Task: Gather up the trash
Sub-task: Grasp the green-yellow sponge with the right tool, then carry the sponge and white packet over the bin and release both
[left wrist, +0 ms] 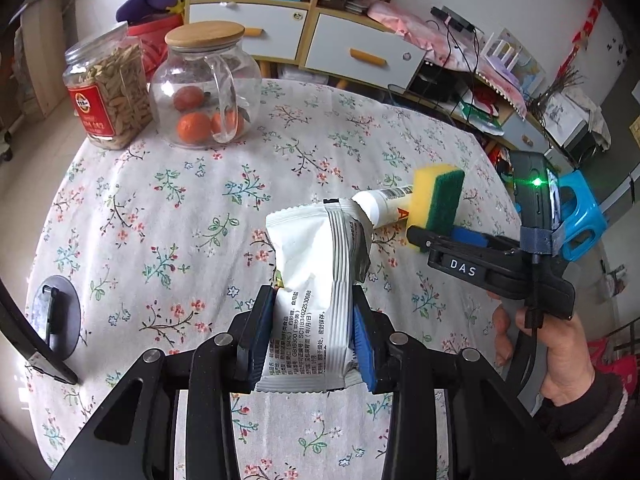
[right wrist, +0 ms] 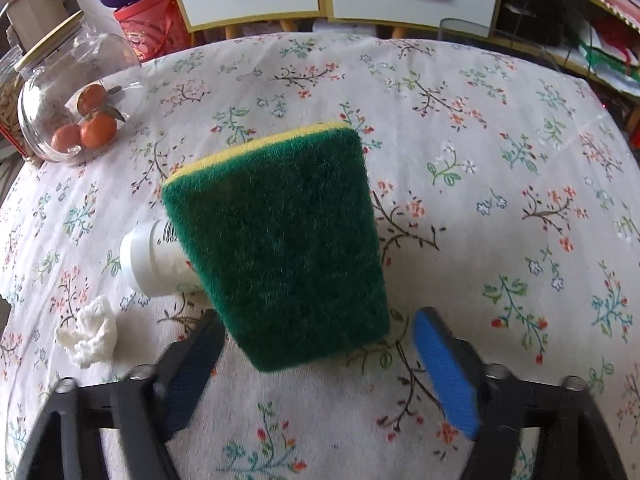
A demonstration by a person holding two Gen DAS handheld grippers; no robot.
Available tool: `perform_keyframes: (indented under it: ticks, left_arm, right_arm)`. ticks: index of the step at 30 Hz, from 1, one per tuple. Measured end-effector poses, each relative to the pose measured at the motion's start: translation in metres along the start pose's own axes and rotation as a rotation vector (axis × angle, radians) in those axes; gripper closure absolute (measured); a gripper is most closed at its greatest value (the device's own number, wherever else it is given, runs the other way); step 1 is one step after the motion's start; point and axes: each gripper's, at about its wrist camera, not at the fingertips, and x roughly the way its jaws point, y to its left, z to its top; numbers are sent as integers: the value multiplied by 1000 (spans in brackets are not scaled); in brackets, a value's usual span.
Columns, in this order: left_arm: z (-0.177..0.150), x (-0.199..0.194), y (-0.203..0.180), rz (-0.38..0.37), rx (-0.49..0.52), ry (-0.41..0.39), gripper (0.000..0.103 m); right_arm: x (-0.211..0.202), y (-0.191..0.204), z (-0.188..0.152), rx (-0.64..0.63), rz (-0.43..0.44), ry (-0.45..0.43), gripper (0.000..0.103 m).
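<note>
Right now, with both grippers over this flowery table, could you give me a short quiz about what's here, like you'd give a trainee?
1. True or false: the left gripper is shut on the white snack packet.
2. What lies in the wooden-lidded glass jar? A oranges, B coins, C keys.
3. Fill in: the sponge has a scouring face coloured ____.
Key: 1 true; 2 A; 3 green.
</note>
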Motion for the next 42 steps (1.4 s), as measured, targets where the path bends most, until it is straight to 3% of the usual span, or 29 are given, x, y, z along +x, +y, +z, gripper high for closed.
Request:
perform_keyframes:
  ticks: [1, 4, 12, 17, 42]
  left_arm:
    - [0, 0, -1, -2, -2, 0, 64]
    - [1, -2, -4, -2, -2, -6, 64]
    - [1, -10, -22, -14, 9, -28, 64]
    - [1, -8, -40, -42, 19, -21, 64]
    - [1, 42, -171, -104, 192, 72, 64]
  right_arm:
    - [1, 0, 1, 1, 11, 6, 39]
    - [0, -1, -1, 2, 21, 17, 41]
    - [-38, -19, -8, 9, -4, 7, 41]
    - [-61, -51, -14, 72, -19, 13, 41]
    - [-142, -296, -76, 508, -232, 19, 41]
